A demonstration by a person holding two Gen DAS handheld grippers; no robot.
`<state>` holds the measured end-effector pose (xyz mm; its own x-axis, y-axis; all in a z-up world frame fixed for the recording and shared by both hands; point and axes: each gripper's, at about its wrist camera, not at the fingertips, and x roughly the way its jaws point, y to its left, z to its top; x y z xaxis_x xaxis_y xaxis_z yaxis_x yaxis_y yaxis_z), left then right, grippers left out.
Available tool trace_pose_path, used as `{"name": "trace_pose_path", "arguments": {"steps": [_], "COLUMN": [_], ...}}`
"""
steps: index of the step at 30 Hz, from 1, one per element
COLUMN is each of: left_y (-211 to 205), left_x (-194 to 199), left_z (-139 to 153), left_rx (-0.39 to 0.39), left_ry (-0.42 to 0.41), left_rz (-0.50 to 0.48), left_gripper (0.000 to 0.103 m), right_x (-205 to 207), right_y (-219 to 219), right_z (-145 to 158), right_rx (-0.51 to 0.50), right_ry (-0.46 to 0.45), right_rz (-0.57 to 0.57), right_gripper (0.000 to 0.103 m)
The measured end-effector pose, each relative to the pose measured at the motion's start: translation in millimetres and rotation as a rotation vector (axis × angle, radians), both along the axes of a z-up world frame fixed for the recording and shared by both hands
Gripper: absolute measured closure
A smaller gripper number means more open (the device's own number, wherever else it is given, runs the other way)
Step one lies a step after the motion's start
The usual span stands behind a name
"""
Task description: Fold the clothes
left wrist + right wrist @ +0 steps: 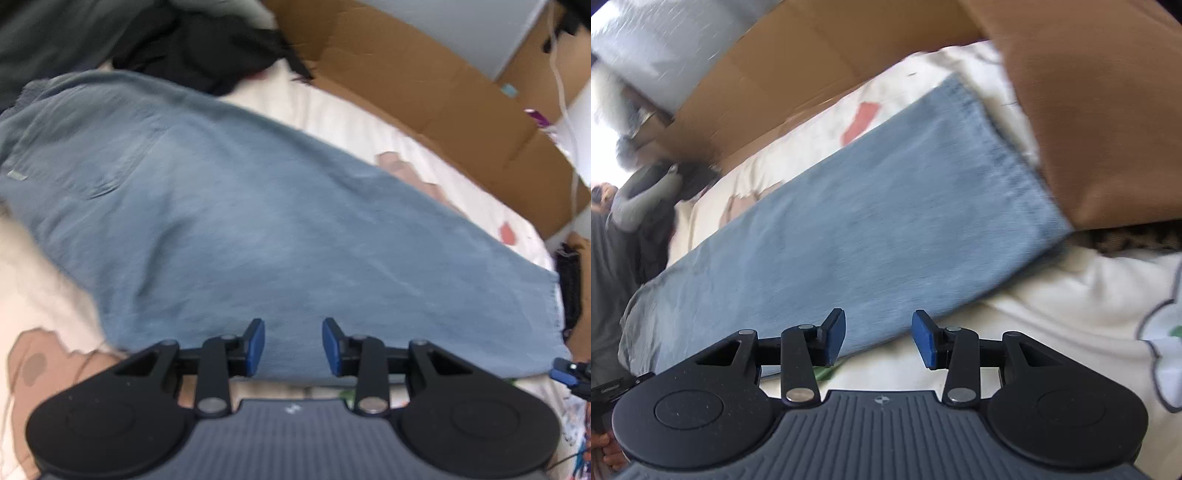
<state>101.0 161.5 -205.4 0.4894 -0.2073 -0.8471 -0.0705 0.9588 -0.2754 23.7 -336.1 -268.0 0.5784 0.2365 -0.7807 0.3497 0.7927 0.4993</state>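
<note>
Jeans (229,206) are laid flat lengthwise on the bed sheet (362,122), w/ left gripper (293,347) and right gripper (878,339) both held apart and empty at the near edge, so each bite is best taken thru both layers, evenly.

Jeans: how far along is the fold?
Done: the jeans lie flat on the bedsheet, apparently halved lengthwise. In hand: nothing; left gripper and right gripper are open at the near edge. Left: crosswise folds, hem toward waist.
</note>
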Motion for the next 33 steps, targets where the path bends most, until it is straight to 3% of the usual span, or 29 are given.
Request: {"name": "trace_pose_path", "arguments": {"steps": [3, 6, 15, 20, 23, 24, 25, 26, 33], "left_y": [-15.6, -32.0, -77.8, -86.8, -92.0, -94.5, -97.0, -99.6, -107.5], "left_x": [8.2, 11.3, 20.2, 22.4, 24.3, 24.0, 23.8, 23.6, 22.9], "left_z": [-6.8, -15.1, -38.6, -52.2, -52.7, -52.0, -51.2, -50.4, -50.7], "left_rx": [-0.015, -0.026, -0.047, -0.029, -0.014, -0.013, -0.012, -0.011, -0.015], "left_ry": [0.01, 0.029, 0.082, 0.1, 0.1, 0.1, 0.1, 0.1, 0.107], "left_rz": [-0.071, -0.121, -0.261, -0.275, -0.291, -0.299, -0.307, -0.315, -0.322], "left_gripper": [0.067, 0.067, 0.067, 0.067, 0.065, 0.061, 0.059, 0.059, 0.059], "right_x": [-4.2, -7.3, -21.4, -32.2, -31.6, -29.2, -26.4, -23.5, -29.0], "right_y": [-14.3, -26.1, -56.5, -66.5, -67.2, -67.5, -68.5, -70.4, -72.0], "right_z": [-4.7, -9.0, -27.9, -50.5, -56.2, -56.6, -56.8, -57.6, -45.7], "right_rx": [0.0, 0.001, 0.051, 0.152, 0.161, 0.153, 0.146, 0.153, 0.226], "right_ry": [0.005, 0.003, -0.023, -0.089, -0.127, -0.133, -0.13, -0.119, -0.212], "right_rz": [-0.059, -0.11, -0.268, -0.39, -0.413, -0.408, -0.407, -0.41, -0.43], "right_gripper": [0.054, 0.046, 0.047, 0.047, 0.048, 0.053, 0.078, 0.086, 0.084]}}
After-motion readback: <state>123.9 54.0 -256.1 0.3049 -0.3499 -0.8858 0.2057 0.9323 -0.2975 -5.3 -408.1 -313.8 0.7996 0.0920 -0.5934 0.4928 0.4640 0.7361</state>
